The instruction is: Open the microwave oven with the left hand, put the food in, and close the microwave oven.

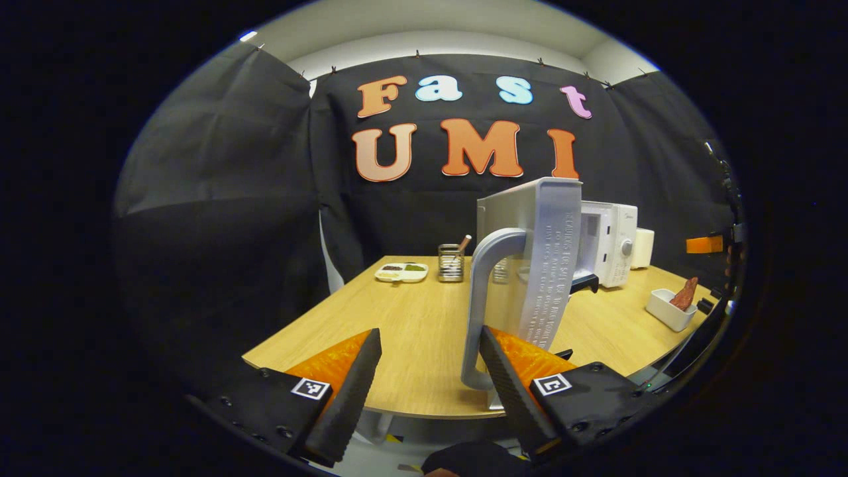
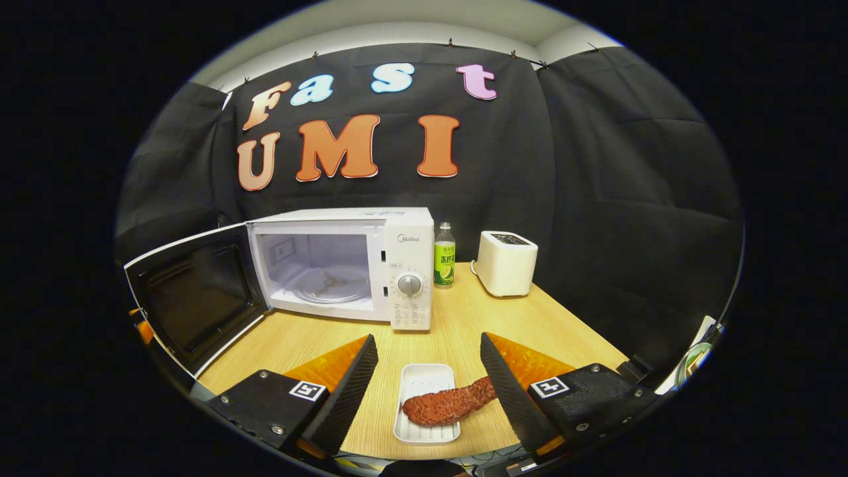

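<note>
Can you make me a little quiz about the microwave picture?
1. True or false: the microwave door is open.
2. Where is the food? A) inside the microwave B) on a tray on the table C) on the toaster
3. What stands between the microwave and the toaster?

Key: 1 true. 2 B, between the right gripper fingers, untouched. 3 a bottle.

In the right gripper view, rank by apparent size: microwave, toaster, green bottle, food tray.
1. White microwave oven, door open.
2. Cream boxy toaster.
3. White rectangular plastic food tray, though nearness to the camera inflates it.
4. Green-labelled drink bottle.
</note>
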Demonstrator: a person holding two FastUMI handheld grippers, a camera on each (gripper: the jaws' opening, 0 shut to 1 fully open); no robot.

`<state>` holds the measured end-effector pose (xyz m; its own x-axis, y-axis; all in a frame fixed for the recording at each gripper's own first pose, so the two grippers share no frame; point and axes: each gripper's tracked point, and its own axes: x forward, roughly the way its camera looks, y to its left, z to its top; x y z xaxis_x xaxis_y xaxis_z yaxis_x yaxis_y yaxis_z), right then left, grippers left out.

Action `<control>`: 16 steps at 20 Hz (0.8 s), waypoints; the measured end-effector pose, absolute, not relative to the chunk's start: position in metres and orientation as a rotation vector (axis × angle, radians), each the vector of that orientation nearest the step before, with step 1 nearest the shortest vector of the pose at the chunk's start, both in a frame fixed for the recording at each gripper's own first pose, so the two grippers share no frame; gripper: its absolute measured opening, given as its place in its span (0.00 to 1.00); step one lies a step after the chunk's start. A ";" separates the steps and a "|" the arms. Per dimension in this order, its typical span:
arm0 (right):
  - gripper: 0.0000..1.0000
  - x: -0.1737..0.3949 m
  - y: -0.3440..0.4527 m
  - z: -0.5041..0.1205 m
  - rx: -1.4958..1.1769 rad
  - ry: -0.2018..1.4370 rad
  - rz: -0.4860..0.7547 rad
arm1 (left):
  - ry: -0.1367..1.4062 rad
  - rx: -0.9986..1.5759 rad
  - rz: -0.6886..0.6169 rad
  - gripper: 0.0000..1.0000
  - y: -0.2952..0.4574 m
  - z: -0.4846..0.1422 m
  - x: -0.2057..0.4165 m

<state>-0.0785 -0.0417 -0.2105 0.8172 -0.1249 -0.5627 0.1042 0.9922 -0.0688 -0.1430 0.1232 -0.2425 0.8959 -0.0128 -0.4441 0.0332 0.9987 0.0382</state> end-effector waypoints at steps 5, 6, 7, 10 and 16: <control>0.97 -0.086 -0.068 -0.231 -0.047 0.669 -0.188 | 0.454 0.076 0.016 0.88 0.152 -0.237 -0.137; 0.97 -0.088 -0.075 -0.233 -0.045 0.674 -0.204 | 0.449 0.076 0.022 0.88 0.155 -0.232 -0.135; 0.96 -0.089 -0.083 -0.236 -0.042 0.681 -0.222 | 0.437 0.076 0.032 0.87 0.159 -0.225 -0.135; 0.96 -0.098 -0.103 -0.254 0.001 0.735 -0.274 | 0.401 0.052 0.037 0.93 0.162 -0.199 -0.134; 0.94 -0.113 -0.107 -0.295 0.236 0.826 -0.320 | 0.343 0.036 0.032 0.93 0.161 -0.159 -0.131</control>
